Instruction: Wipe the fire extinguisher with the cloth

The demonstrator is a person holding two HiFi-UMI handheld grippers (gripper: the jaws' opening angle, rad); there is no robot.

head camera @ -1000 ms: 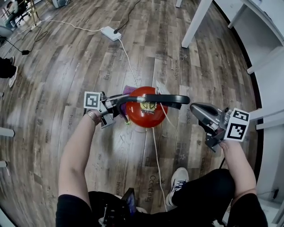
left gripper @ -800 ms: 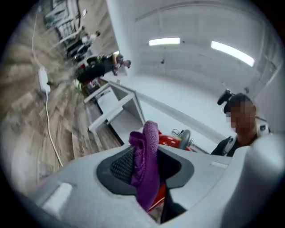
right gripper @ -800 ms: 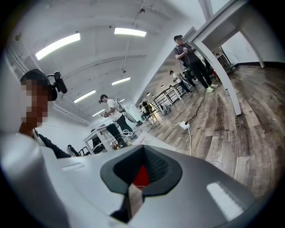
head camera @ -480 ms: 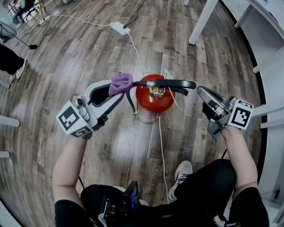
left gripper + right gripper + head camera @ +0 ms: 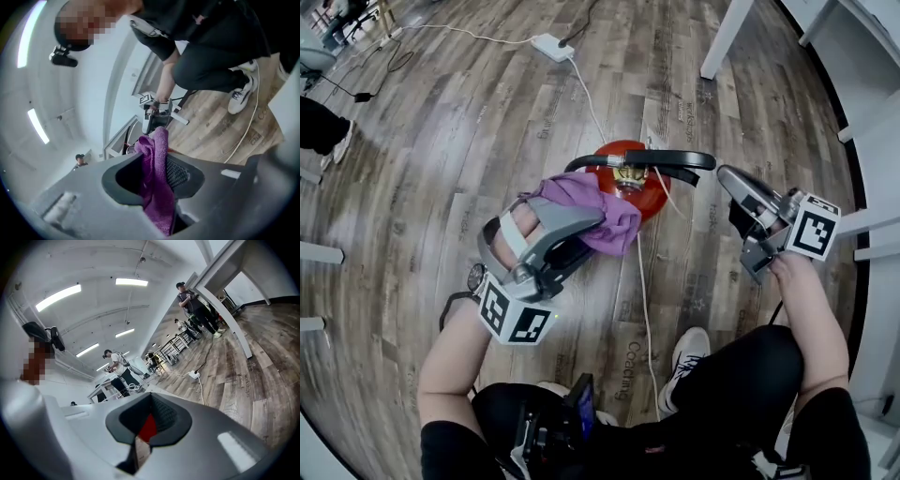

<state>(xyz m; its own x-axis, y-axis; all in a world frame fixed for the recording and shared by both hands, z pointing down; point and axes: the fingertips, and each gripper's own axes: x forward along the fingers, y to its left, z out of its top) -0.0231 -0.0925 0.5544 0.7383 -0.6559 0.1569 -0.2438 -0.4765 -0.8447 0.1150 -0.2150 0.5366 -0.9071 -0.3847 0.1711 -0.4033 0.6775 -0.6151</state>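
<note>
Head view steeply down — gripper views level, sharing floor.

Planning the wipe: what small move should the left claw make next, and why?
Probably lower the cloth onto the fire extinguisher: the left claw grips the cloth over its red top, apparently not yet pressing on it.

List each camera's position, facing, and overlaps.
Head view: on the head, steeply down; forearms, legs, left gripper, right gripper, fire extinguisher.
Left gripper view: on that gripper, along jaws clamping the cloth, facing the person's legs, shoe.
Right gripper view: along its shut jaws, across the floor toward a power strip.
Shared: cloth and right gripper, in head and left gripper views.
</note>
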